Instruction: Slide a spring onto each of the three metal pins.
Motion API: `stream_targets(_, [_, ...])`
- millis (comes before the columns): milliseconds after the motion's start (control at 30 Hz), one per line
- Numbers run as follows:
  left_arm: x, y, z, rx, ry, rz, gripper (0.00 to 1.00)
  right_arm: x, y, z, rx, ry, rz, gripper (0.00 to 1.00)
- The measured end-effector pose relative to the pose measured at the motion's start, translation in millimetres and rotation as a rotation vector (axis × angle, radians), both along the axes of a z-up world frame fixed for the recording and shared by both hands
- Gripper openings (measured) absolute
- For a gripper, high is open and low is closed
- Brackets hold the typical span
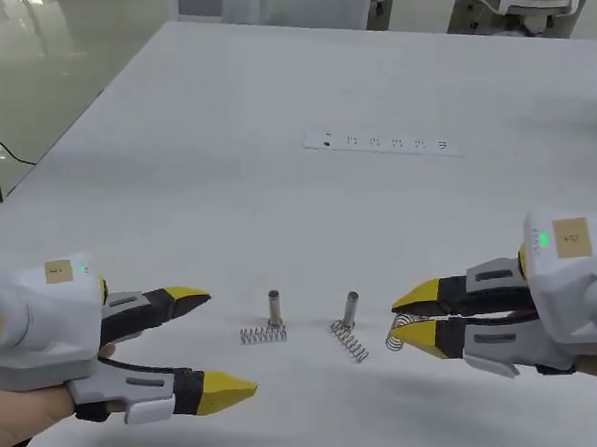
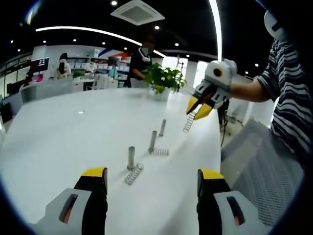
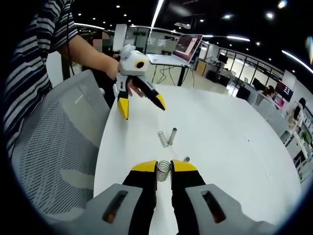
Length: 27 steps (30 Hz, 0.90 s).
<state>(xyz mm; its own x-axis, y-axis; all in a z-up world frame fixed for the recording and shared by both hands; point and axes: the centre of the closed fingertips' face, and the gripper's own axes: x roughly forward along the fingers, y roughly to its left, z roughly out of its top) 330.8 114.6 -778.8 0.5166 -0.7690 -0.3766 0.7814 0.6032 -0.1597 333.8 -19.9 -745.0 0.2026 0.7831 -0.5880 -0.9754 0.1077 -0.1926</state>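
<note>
left gripper (image 1: pixel 230 342) spread | right gripper (image 1: pixel 399 323) pinching coiled silver spring (image 3: pixel 164 168) (thin wire) | 3 pins (image 2: pixel 153 141) upright

Carrying on the white desk (image 1: pixel 177 190) three upright metal pins (image 2: pixel 153 141), two springs (image 1: pixel 262 334) lying beside them, a power strip (image 1: pixel 384 143) farther back.

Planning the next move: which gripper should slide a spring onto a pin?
Right. The right gripper clamps a coiled wire spring near the upright metal pins; the left gripper is open, empty.
</note>
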Motion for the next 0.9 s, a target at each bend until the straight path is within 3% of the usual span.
stream_targets(367, [2.6, 19.2, -1.3, -0.022, -0.002, 0.082, 0.97, 4.9, -6.5, -3.1, -0.014, 0.003, -0.017, 0.07])
stream_targets(900, [0.6, 30.2, -1.0, -0.022, -0.007, 0.115, 0.98, 20.4, -27.9, -10.7, -0.038, 0.007, -0.077, 0.07])
